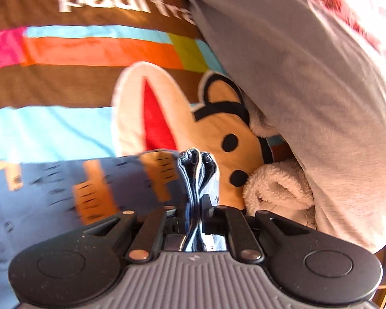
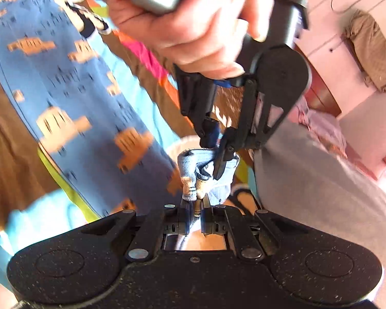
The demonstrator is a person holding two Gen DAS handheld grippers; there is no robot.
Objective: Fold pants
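Left gripper (image 1: 195,203): clamped on bunched hem of pants (image 1: 64,193), keeping layers aligned | right gripper (image 2: 195,207): clamped on adjacent hem, just beside left, edges matched for fold | pants: trailing over blanket (image 1: 77,51), beside grey pillow (image 1: 308,77)

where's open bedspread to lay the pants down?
Free: the striped bedspread left of the monkey print, between the "paul" lettering and the pants. Crowded: right side, where the grey garment and fleece toy sit. Both left gripper and right gripper pinch the pants hem close together.
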